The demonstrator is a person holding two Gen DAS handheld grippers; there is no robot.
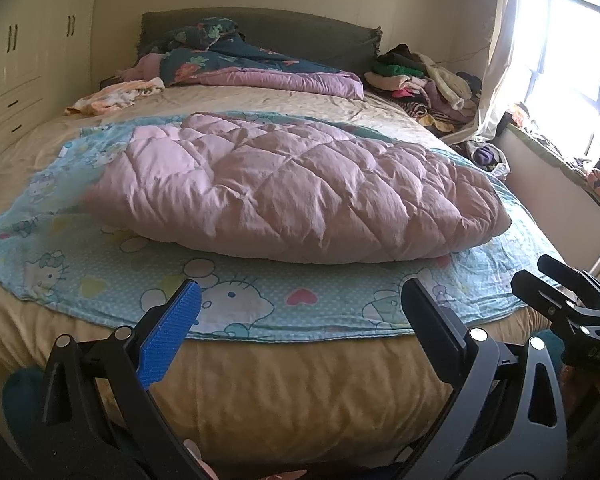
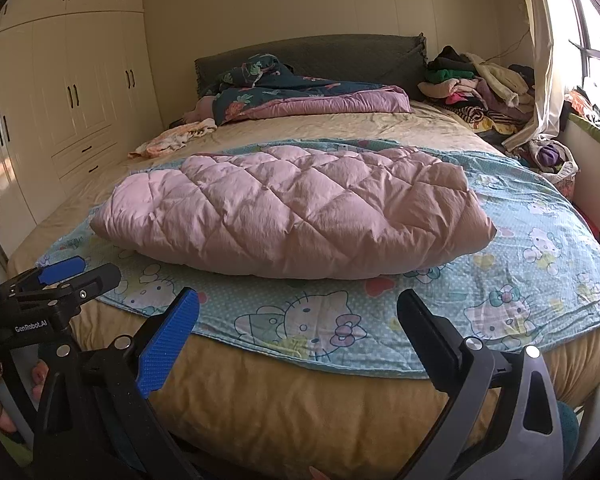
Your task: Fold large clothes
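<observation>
A pink quilted garment (image 1: 296, 188) lies folded in a thick bundle on a light blue cartoon-cat sheet (image 1: 112, 280) spread over the bed; both also show in the right wrist view, the garment (image 2: 292, 216) on the sheet (image 2: 540, 248). My left gripper (image 1: 300, 304) is open and empty, held off the bed's near edge in front of the bundle. My right gripper (image 2: 298, 310) is open and empty, beside the left one. The right gripper shows at the right edge of the left wrist view (image 1: 572, 304); the left gripper shows at the left of the right wrist view (image 2: 76, 272).
The bed (image 1: 300, 400) has a tan cover and a dark headboard (image 1: 292, 32). A dark floral duvet (image 1: 228, 60) lies at the head. A clothes pile (image 1: 424, 80) sits at the far right. Wardrobes (image 2: 60, 100) stand left; a window (image 1: 572, 60) is right.
</observation>
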